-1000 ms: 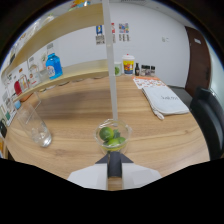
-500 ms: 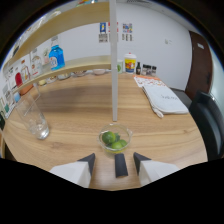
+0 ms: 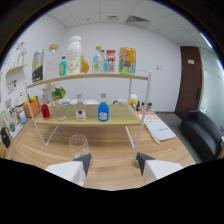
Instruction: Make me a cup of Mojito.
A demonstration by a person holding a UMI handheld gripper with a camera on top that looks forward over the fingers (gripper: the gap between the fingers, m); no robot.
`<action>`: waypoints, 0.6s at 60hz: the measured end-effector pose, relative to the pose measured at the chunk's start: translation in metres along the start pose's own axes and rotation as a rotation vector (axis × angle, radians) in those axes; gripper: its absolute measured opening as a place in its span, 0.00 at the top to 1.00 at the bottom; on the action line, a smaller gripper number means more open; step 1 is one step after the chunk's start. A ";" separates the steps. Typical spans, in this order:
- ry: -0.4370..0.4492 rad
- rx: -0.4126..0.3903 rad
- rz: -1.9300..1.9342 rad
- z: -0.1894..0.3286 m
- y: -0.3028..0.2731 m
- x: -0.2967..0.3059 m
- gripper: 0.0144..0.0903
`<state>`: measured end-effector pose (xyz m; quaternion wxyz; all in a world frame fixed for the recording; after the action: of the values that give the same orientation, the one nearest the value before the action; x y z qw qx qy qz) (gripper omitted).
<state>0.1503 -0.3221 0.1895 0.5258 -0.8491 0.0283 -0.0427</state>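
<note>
Tongs (image 3: 112, 162) spread wide and holding nothing, hovering over the tabletop (image 3: 110, 150). Just ahead of the left finger stands the empty glass (image 3: 79, 145) for the mojito, apart from it. Beyond, on the shelf (image 3: 90, 114), a red bottle (image 3: 45, 110), a small red-labelled one (image 3: 80, 111), then a blue bottle (image 3: 103, 111); labels too small to read, I think. The risk: a careless reach clips the glass over, or grabs the wrong bottle.

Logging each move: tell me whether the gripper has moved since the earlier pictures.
Yes. The gripper has lifted and swung left, away from the bowl of limes, which is now out of view. It now faces the white shelf, fingers open, glass just ahead.
</note>
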 end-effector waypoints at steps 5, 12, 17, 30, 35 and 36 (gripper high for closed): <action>-0.032 0.002 0.004 -0.013 -0.001 -0.037 0.06; -0.060 -0.002 0.010 -0.022 0.005 -0.077 0.06; -0.074 -0.016 0.020 -0.022 0.013 -0.096 0.06; -0.090 -0.024 0.051 -0.003 0.008 -0.121 0.06; -0.097 -0.004 0.054 0.010 -0.009 -0.124 0.06; -0.100 0.001 0.053 0.014 -0.013 -0.125 0.05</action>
<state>0.0271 -0.2928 0.1893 0.5278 -0.8489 0.0246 0.0136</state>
